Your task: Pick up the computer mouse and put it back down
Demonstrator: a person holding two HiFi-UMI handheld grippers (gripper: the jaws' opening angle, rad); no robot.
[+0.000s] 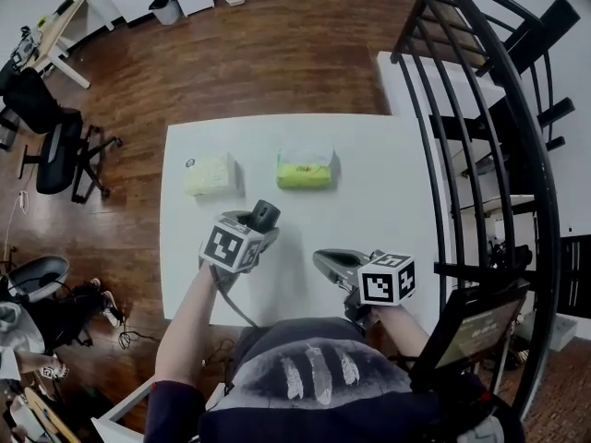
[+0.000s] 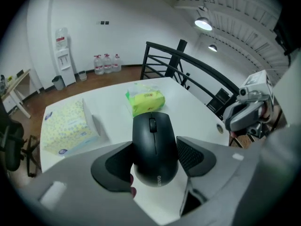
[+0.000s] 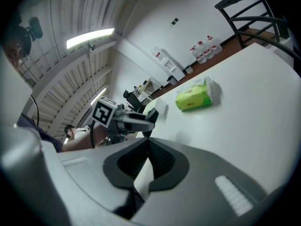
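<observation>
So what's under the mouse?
Only bare white table shows below the black mouse, which the left tool grips by its sides. The spot straight beneath it and the mouse's underside are hidden.

Head view looks steeply down at the table (image 1: 379,210); both gripper views skim it, sharing the green pack (image 1: 305,168).

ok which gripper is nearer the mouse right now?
Left. The left gripper has the black mouse clamped between its jaws. The right gripper is apart from it, off to the mouse's right over the near side of the white table, jaws shut and empty.
</observation>
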